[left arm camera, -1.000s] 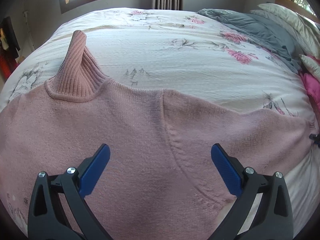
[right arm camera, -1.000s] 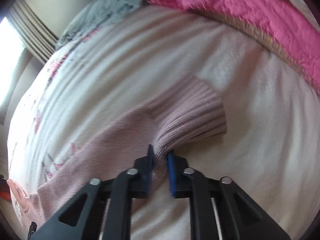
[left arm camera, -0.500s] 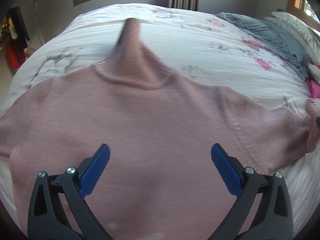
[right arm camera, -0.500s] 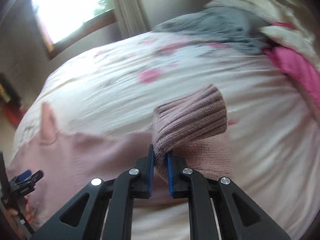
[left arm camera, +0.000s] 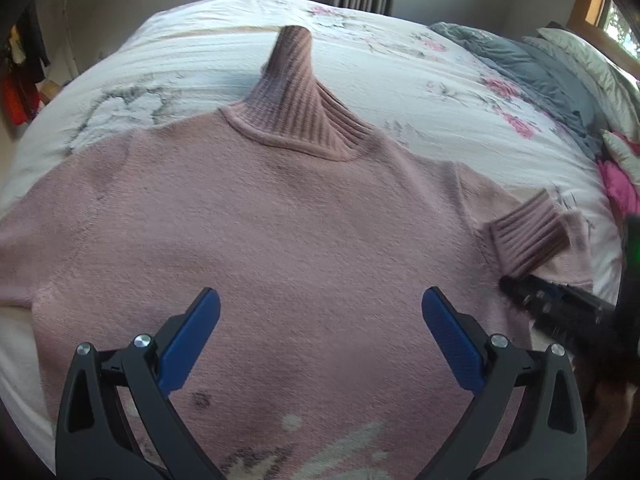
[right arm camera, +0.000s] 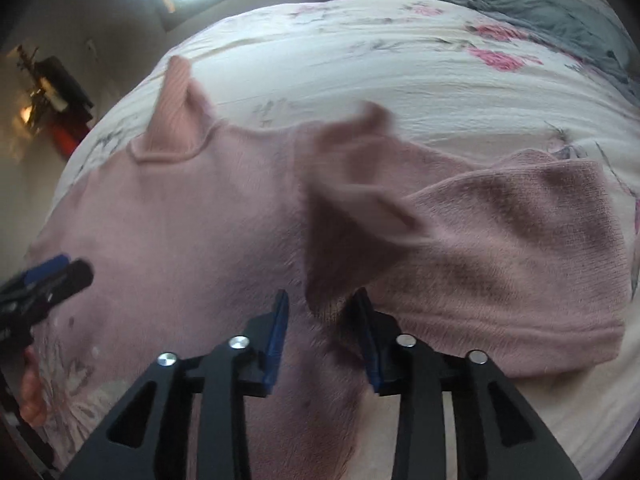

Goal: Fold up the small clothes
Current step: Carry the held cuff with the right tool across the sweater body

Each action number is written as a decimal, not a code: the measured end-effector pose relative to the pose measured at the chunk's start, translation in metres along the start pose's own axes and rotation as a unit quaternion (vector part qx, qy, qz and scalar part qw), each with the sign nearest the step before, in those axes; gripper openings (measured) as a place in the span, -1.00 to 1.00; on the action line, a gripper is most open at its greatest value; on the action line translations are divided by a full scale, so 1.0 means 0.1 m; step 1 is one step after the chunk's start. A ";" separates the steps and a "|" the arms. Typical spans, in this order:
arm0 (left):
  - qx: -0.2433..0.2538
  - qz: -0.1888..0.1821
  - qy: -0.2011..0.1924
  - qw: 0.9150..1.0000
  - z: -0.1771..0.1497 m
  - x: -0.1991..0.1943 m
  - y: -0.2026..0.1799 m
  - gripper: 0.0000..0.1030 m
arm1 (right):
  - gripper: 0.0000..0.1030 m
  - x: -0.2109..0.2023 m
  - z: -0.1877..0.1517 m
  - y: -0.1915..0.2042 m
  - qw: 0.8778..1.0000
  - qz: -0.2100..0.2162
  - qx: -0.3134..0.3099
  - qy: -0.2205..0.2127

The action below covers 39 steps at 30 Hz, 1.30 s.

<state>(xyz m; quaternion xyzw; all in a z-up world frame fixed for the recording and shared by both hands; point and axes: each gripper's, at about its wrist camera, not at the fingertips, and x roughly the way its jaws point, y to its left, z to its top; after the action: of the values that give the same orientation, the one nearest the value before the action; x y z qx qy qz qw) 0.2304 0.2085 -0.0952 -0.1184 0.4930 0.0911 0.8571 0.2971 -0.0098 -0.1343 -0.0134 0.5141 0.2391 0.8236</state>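
Sleeve folding is under way on the pale pink knitted turtleneck sweater [left arm camera: 280, 220], which is lying flat, front up, on the white floral-print bedspread [left arm camera: 400, 64]. A second ago the right gripper [right arm camera: 322, 320] was clamped on the ribbed pink cuff [left arm camera: 524, 240] out over bare bedspread; half a second ago it was carrying that cuff through the air toward the body of the garment. Now its fingers [right arm camera: 276, 328] are standing apart, and the cuff is hanging blurred just ahead of and between them, so it is probably slipping free or has only just been let go; whether any cloth is touching the right-hand pad cannot be told. The sleeve is now doubled back, its fold lying to the right of those fingers and its end reaching the sweater's side.

The left gripper [left arm camera: 320, 336] is hovering with its fingers [left arm camera: 188, 340] spread wide and holding nothing, the sweater's chest showing between them and the ribbed collar [left arm camera: 296, 92] standing up well ahead. Over the same second the sweater has come to sit centred between them.

The first sleeve fold looks nearly finished. The other sleeve, off to the left of the left gripper's fingers, is probably next.
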 end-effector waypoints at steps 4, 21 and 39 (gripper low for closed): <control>0.022 -0.022 0.012 0.999 -0.02 0.05 -0.22 0.94 | -0.24 -0.30 -0.29 -0.10 1.000 0.026 0.006 -0.014; 0.020 -0.104 0.112 0.988 -0.09 0.72 -1.29 -0.12 | -0.03 -0.88 -1.08 -0.94 0.996 -0.028 0.072 -0.050; -0.029 -0.125 -0.052 0.990 0.18 -0.23 -0.41 -0.86 | 0.00 -0.99 -0.92 -1.01 0.991 -0.010 0.116 -0.068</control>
<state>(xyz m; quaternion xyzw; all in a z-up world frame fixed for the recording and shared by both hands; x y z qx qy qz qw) 0.2449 0.1741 -0.0624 -0.1990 0.4263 0.0035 0.8824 0.2255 -0.1615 -0.1153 0.0933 0.4813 0.1700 0.8549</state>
